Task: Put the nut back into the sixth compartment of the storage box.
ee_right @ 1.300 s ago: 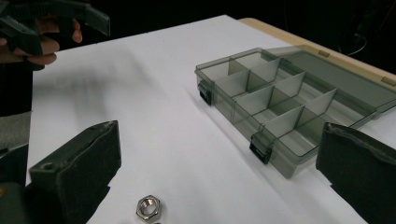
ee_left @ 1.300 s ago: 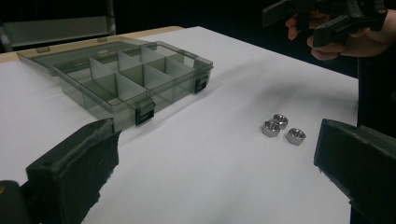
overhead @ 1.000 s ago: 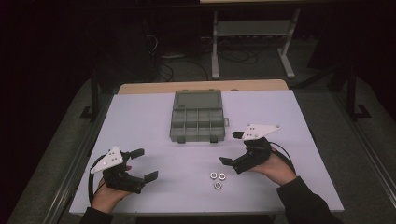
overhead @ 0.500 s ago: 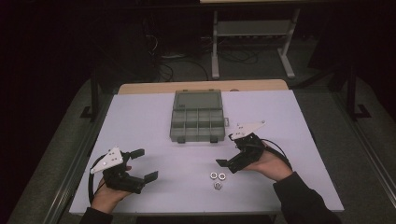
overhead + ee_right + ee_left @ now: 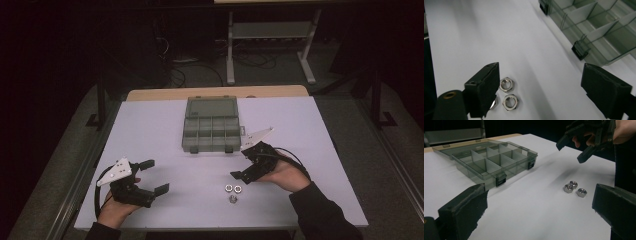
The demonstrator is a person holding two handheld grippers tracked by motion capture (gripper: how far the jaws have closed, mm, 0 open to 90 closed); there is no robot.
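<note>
Steel hex nuts (image 5: pixel 232 191), three in a cluster, are lying on the white desk (image 5: pixel 160 135) well short of the open compartment box (image 5: pixel 211 125). The right gripper (image 5: pixel 241 162) is hovering just beside them, its fingers (image 5: pixel 484 85) having just been closing yet apart with nothing between. The left gripper (image 5: pixel 152 175) is resting wide, far from the box. The nuts are judged small, hard, slippery; grip one across opposite flats.
</note>
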